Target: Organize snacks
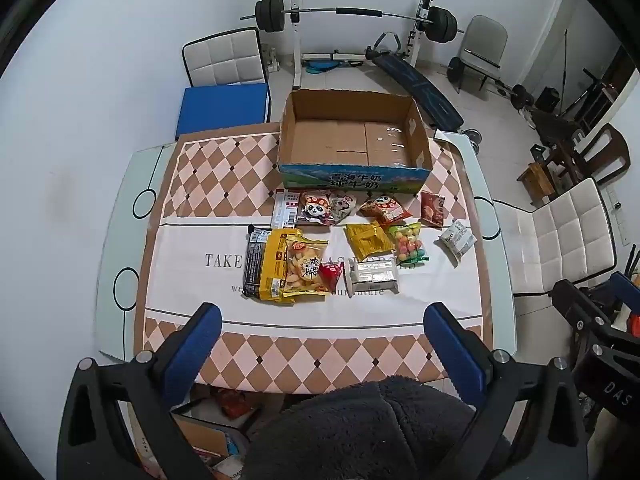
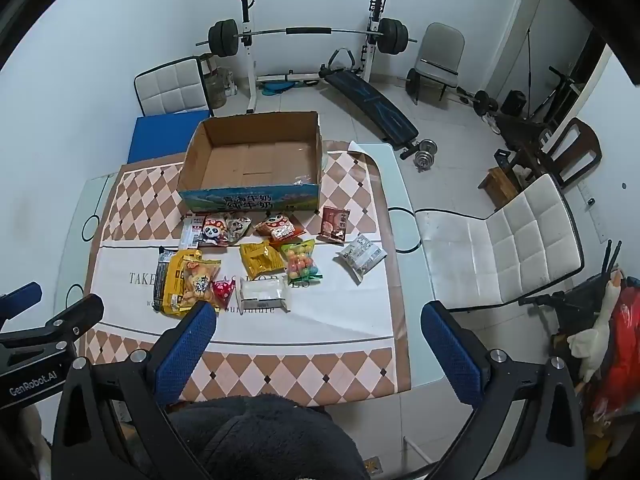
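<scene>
Snacks [image 1: 356, 240]: about thirteen packets; one empty box [image 1: 354, 140]; both claws spread, holding nothing.

The left tongs [image 1: 322, 322] hang wide apart over the near edge of the tabletop [image 1: 120, 240], nothing between them. Snack packets [image 1: 296, 266] lie scattered before an empty cardboard box [image 1: 354, 178].

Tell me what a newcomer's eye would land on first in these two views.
First the bright scatter of snack packets in the middle of the checkered tablecloth, with the empty cardboard box standing just behind them. Next the barbell rack against the far wall. In the foreground the left gripper and the right gripper hang wide open over the table's near edge, holding nothing.
</scene>
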